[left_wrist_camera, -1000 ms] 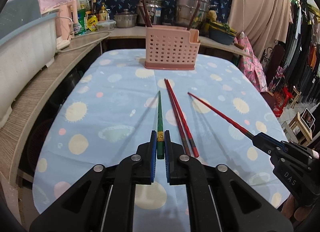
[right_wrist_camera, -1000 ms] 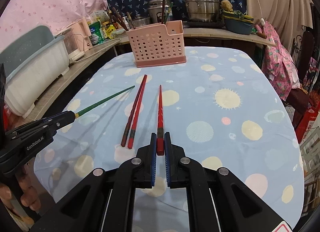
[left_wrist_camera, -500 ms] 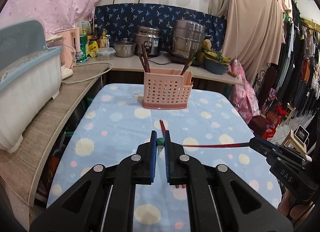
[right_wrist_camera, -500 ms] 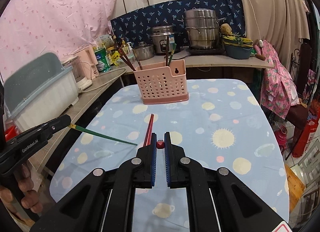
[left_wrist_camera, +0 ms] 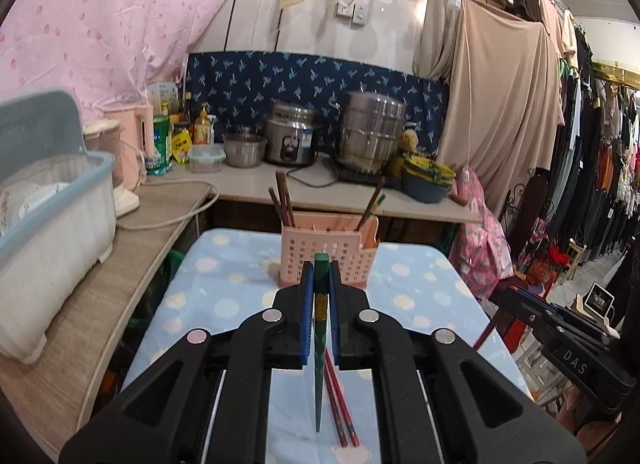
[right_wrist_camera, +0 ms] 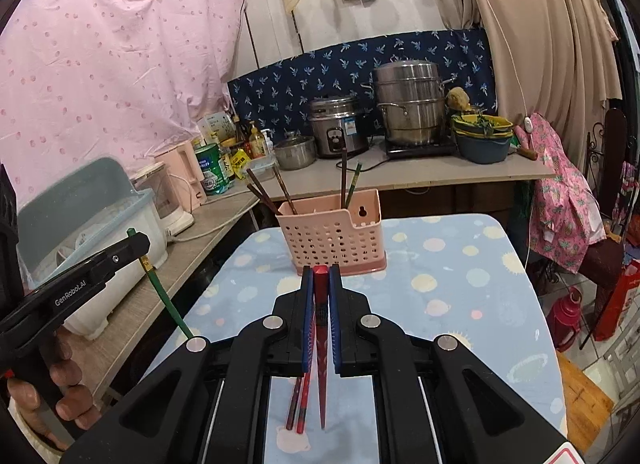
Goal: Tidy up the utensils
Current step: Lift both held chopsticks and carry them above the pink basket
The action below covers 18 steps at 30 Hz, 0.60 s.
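Note:
My left gripper (left_wrist_camera: pixel 321 269) is shut on the thick end of a green chopstick (left_wrist_camera: pixel 319 364), which hangs tip down above the blue spotted tablecloth (left_wrist_camera: pixel 224 296). My right gripper (right_wrist_camera: pixel 321 273) is shut on a red chopstick (right_wrist_camera: pixel 321 376) that hangs the same way. A pair of red chopsticks (right_wrist_camera: pixel 298 408) lies on the cloth under both grippers. Straight ahead at the table's far end stands the pink perforated holder (right_wrist_camera: pixel 332 232), with several dark chopsticks (right_wrist_camera: pixel 280 194) upright in it. Each view catches the other gripper at its edge: the right gripper (left_wrist_camera: pixel 508 298) and the left gripper (right_wrist_camera: pixel 138 244).
A wooden counter (left_wrist_camera: pixel 120 264) runs along the left with a white and blue dish box (left_wrist_camera: pixel 52 232), a pink kettle and bottles. Steel pots (right_wrist_camera: pixel 412 108) and bowls line the back counter. Clothes and a pink garment (right_wrist_camera: pixel 560 200) hang on the right, past the table's edge.
Both grippers have risen from the table with their chopsticks. The chopsticks swung from pointing forward over the cloth to hanging tip down. Both views tilted up toward the wall.

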Tool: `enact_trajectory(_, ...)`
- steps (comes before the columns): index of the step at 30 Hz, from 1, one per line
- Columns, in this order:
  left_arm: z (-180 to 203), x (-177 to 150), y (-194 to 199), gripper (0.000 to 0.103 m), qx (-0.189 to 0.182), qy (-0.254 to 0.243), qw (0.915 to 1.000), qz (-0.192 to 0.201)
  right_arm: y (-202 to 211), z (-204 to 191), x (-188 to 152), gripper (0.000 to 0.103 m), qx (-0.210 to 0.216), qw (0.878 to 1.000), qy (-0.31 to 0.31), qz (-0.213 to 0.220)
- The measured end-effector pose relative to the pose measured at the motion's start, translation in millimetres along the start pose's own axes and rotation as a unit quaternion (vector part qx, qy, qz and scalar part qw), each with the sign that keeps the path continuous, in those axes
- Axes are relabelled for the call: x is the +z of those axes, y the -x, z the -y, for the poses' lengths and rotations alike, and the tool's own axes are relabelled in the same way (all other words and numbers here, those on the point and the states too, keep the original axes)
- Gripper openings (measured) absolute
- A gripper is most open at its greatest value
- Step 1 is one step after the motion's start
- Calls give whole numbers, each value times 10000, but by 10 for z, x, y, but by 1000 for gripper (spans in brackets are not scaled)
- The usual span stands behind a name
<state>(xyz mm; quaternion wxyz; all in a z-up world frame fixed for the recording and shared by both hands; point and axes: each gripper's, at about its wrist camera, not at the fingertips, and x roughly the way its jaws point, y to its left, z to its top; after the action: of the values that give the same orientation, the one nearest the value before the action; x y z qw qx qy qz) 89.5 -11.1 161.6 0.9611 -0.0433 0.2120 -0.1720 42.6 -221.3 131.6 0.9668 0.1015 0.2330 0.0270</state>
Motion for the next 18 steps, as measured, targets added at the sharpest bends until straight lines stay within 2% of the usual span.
enact_trajectory(8,-28,471,-200,7,16,27,9990,435,-179,3,417,7,109,9995,14,285)
enact_trajectory(18,-32,1132,-673,7,65,39,9954,956,-725,5,1225,7,174,9969,38,768)
